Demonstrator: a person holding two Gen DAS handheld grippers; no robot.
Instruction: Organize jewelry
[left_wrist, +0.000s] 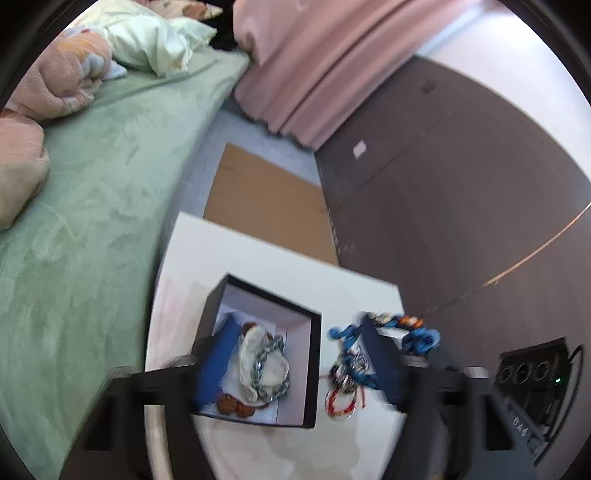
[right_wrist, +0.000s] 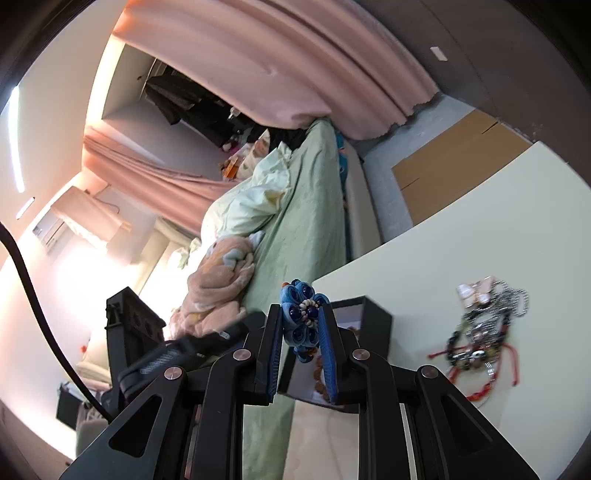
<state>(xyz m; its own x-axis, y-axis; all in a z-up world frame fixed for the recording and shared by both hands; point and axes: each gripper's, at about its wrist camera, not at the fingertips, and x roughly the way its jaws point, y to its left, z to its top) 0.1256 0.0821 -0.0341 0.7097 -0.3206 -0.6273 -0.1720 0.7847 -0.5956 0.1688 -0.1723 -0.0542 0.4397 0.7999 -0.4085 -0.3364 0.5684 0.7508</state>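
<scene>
A black box (left_wrist: 312, 373) with a pale lining sits on the white table (left_wrist: 280, 269). It holds a cream shell piece with a silver chain (left_wrist: 264, 365) and brown beads. My left gripper (left_wrist: 295, 373) is open, its blue pads either side of the box. A tangle of red and dark bracelets (left_wrist: 343, 384) lies right of the box. My right gripper (right_wrist: 301, 343) is shut on a blue flower ornament (right_wrist: 303, 314) with orange beads, held above the box (right_wrist: 376, 325). The tangle (right_wrist: 480, 350) lies further right in the right wrist view.
A bed with a green sheet (left_wrist: 81, 229), a pink blanket and a pale pillow runs along the table's left side. Pink curtains (left_wrist: 310, 62) hang behind. Flat cardboard (left_wrist: 262, 206) lies on the floor past the table. A dark wardrobe (left_wrist: 461, 192) stands to the right.
</scene>
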